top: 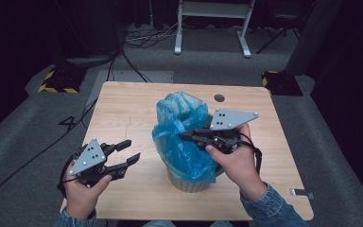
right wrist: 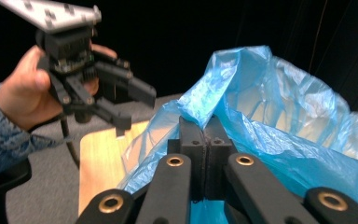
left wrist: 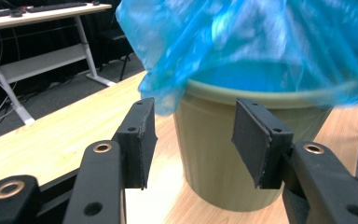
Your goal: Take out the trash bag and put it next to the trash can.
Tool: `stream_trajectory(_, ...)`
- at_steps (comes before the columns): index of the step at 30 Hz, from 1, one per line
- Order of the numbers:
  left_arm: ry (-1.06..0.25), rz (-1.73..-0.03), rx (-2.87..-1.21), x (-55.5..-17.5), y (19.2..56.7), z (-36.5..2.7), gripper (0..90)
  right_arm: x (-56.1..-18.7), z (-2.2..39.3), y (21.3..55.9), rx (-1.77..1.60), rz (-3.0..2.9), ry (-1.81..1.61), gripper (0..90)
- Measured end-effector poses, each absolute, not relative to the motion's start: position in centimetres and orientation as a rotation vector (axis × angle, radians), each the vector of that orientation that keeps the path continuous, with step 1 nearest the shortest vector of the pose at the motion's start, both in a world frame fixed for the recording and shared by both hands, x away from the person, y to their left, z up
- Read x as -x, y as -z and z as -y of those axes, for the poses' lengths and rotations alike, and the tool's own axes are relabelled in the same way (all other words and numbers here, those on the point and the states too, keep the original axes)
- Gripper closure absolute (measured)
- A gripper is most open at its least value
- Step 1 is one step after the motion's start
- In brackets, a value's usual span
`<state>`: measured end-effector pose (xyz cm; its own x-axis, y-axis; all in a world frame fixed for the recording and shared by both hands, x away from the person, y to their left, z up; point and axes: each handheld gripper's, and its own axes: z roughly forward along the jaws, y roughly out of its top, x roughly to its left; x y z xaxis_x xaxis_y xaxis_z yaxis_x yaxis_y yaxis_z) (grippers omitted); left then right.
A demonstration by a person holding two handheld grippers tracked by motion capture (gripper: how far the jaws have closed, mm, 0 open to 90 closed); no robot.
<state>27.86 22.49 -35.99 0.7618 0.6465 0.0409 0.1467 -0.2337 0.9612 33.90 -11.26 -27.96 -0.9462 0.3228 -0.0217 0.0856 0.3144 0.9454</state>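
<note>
High view: right gripper (top: 189,136) is clamped on the blue bag (top: 182,137) over the mid-table bin (top: 189,182), left gripper (top: 128,152) parted, nearer-left; advise seating the bag evenly around the rim.

1. Your left hand-held gripper (left wrist: 193,137) has its two black jaws spread wide apart, with nothing between the pads (left wrist: 256,140).
2. Just beyond the jaws stands a pale green bin (left wrist: 223,154), upright on the wooden worktop (left wrist: 60,140); take it as your landmark.
3. A blue plastic bag (left wrist: 261,42) drapes over the bin's rim and rises above it, its loose edge hanging down the bin's left side.
4. Neither pad touches the bin; the bin shows in the gap between them.
5. Far behind the bin, to its left, a white-legged desk (left wrist: 42,56) stands on the grey floor (left wrist: 74,93), with cables beneath it.
</note>
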Motion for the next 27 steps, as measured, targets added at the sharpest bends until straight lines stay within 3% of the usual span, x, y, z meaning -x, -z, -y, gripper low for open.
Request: stream_trajectory(27, -0.536, -0.736, -1.855, -28.7, 41.6, -24.2, 35.2, -33.9, 14.6, 21.0, -0.230, -2.119, -1.827, 89.5)
